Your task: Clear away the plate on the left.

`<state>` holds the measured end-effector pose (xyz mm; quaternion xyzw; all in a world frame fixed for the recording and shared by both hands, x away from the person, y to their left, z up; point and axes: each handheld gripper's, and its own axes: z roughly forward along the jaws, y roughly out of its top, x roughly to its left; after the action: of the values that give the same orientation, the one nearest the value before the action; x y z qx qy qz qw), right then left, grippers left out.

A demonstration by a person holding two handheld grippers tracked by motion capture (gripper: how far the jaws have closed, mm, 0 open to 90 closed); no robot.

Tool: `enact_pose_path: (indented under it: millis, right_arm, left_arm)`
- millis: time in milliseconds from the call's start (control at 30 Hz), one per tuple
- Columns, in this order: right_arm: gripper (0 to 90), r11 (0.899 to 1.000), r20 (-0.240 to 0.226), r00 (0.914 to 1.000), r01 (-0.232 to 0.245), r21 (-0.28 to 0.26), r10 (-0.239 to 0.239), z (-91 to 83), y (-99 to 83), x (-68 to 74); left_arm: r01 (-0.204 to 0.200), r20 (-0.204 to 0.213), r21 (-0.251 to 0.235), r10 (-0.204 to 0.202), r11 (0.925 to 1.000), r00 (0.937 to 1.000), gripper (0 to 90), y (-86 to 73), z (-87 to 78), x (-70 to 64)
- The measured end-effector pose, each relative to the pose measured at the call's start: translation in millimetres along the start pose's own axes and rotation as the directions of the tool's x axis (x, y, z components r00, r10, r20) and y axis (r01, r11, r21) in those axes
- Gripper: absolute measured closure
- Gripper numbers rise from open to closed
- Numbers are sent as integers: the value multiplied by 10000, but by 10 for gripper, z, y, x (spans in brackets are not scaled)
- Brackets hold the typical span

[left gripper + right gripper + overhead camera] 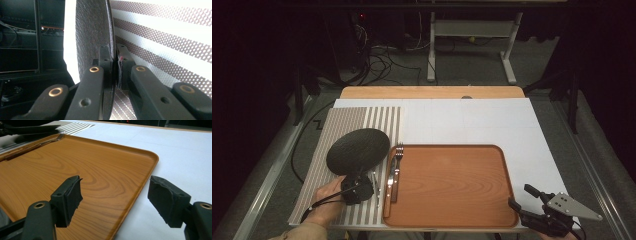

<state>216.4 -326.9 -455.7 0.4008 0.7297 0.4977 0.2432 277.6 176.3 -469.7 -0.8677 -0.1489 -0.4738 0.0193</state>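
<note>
My left hand-held gripper (360, 186) clamped on the dark plate (357, 150) rim, lifted over striped mat (343, 125), my right hand-held gripper (523, 197) wide apart at tray's (452, 187) four o'clock corner

Light: overhead, bright on the white table cover (472, 120), room beyond dark | Glare: blown-out white behind the dark plate (93, 32) in the left gripper view | Focus: near jaws soft, high view grainy

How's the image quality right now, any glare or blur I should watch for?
High view: table lit, room beyond dark, slightly soft. Left gripper view: white table overexposed beside the plate, mat stripes glary, left tool near parts blurred. Right gripper view: evenly lit, tray grain sharp, right tool crisp.
</note>
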Motion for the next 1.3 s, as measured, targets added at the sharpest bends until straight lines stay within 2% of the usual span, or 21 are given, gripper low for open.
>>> enact_pose_path:
  millis: [67,267,467,667,800,1133,1300]
  right_arm:
    - [273,10000,14,10000,-13,25,13,-1,-1,1]
    - [273,10000,16,10000,-1,47,1,3,-1,0]
    - [273,10000,16,10000,-4,51,4,4,-1,0]
    - [273,10000,17,10000,-17,46,17,5,-1,-3]
    - [273,10000,15,10000,-11,50,11,6,-1,-3]
    - [273,10000,14,10000,-20,22,20,2,-3,-18]
    - [273,10000,66,10000,-18,6,18,2,-4,-27]
  left_arm:
    - [-101,-29,1,101,9999,9999,814,-2,0,-8]
    - [117,149,-94,-115,9999,9998,814,-6,-28,40]
    - [-32,124,-218,35,9998,9999,814,9,-60,29]
    - [36,51,-448,-34,9990,10000,814,44,-143,85]
    - [-87,-51,-674,84,9977,10000,814,93,-221,109]
    - [-546,-251,-1344,517,9894,9983,814,270,-360,104]
    - [-595,-276,-1591,559,9855,9981,813,346,-407,110]
